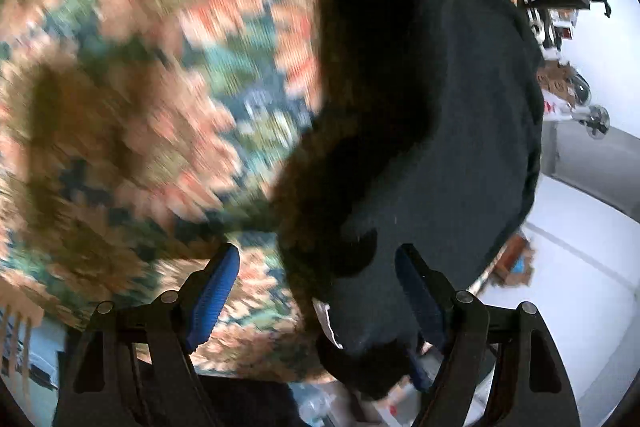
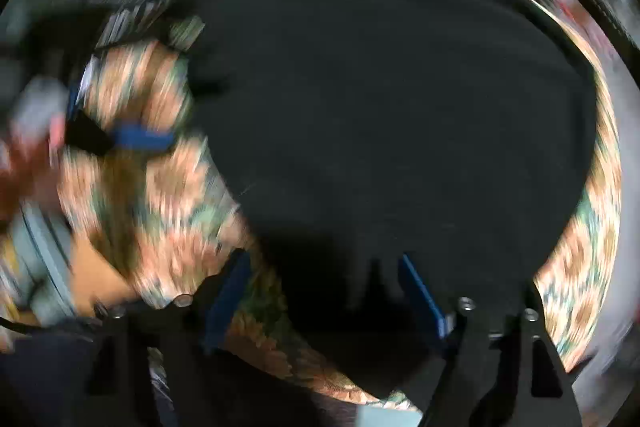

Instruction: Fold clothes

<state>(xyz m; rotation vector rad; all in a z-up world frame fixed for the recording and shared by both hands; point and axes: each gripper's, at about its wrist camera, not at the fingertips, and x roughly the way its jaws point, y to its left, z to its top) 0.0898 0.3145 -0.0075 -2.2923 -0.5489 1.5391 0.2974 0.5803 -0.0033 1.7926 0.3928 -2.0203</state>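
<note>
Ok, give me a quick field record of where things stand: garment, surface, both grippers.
garment: dark garment spread on the surface, white tag showing at one edge
surface: patterned cloth in orange, green and tan
left gripper: jaws open, over the garment's edge near the tag, nothing pinched
right gripper: jaws open, above the garment's edge, nothing gripped
image quality: both views motion-blurred, the right more so
fold state: cannot tell
</note>
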